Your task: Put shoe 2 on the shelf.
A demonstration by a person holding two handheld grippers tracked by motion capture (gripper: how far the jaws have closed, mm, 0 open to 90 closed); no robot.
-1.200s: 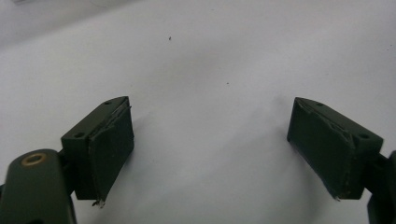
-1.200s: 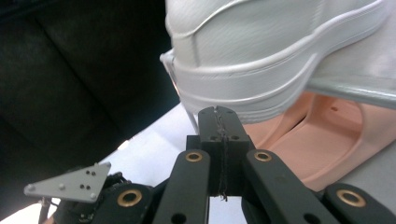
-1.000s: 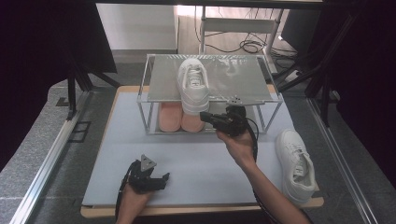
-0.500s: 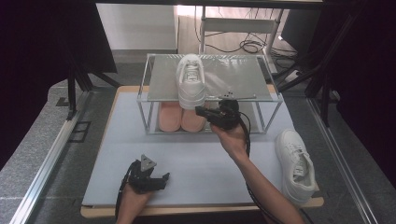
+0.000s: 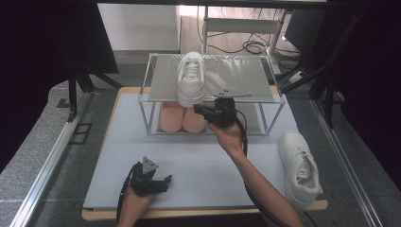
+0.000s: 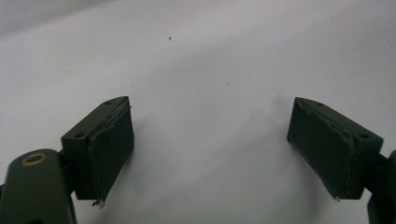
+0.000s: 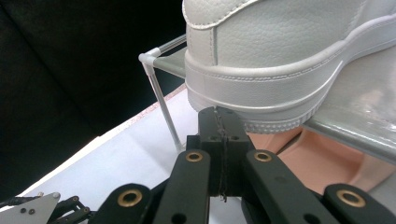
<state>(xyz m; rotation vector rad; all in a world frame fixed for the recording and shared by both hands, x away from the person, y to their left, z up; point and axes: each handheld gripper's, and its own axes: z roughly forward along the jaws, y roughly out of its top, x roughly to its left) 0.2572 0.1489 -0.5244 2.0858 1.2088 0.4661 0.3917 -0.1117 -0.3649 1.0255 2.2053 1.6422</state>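
We hold the right gripper (image 5: 198,109) up at the front edge of the rack (image 5: 156,92), just below the heel of the shoe (image 5: 191,78) that stands on the top shelf. In the right gripper view the two jaws are pressed together w/ nothing between them, and their tip is right under the sole of the shoe (image 7: 280,51); we cannot tell if it touches the sole or not. The shoe's heel sticks out a bit over the shelf edge, toe pointing away from us. Under the shelf a pink pair (image 5: 182,118) lies on the lower level.

The left gripper (image 5: 163,182) rests low on the mat (image 5: 198,165), near the front edge, well apart from the rack. Its jaws are wide apart, only bare mat between them. A 2nd shoe (image 5: 299,165) lies at the right edge of the mat.
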